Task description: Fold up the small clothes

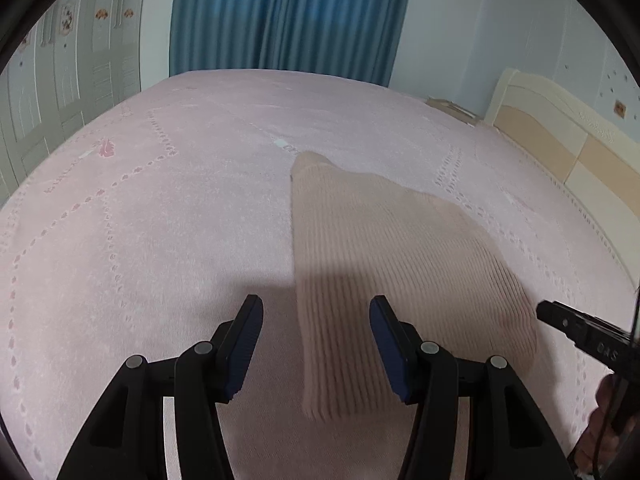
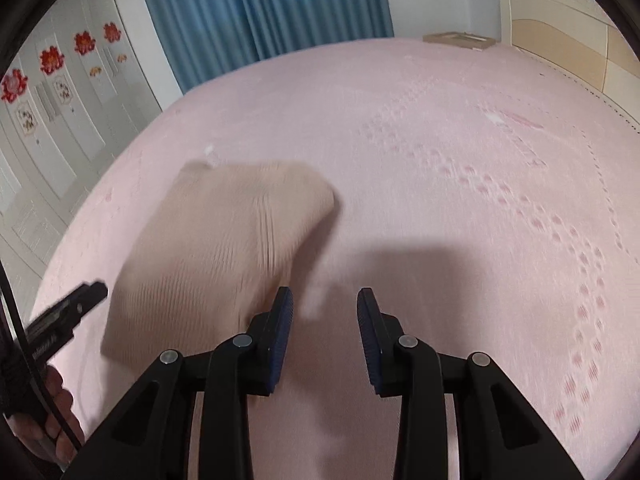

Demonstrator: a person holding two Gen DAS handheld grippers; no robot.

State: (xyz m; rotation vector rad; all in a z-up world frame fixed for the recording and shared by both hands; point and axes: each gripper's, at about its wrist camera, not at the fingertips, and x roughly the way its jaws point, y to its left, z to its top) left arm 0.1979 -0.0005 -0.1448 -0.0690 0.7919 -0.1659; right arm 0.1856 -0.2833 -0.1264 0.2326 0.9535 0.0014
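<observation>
Pink bedding covers the bed [image 1: 168, 184], with white wardrobe doors [image 1: 60, 80] at the far left and a blue curtain [image 1: 288, 16] behind. Left hand-held gripper [image 1: 316, 344] hangs released, jaws apart over the near left edge of the folded beige ribbed garment [image 1: 384, 264], gripping nothing. Right hand-held gripper [image 2: 325, 340] is likewise unclenched and empty above bare sheet, the garment just beside its left finger. A cream headboard [image 1: 568, 148] stands rightmost.
</observation>
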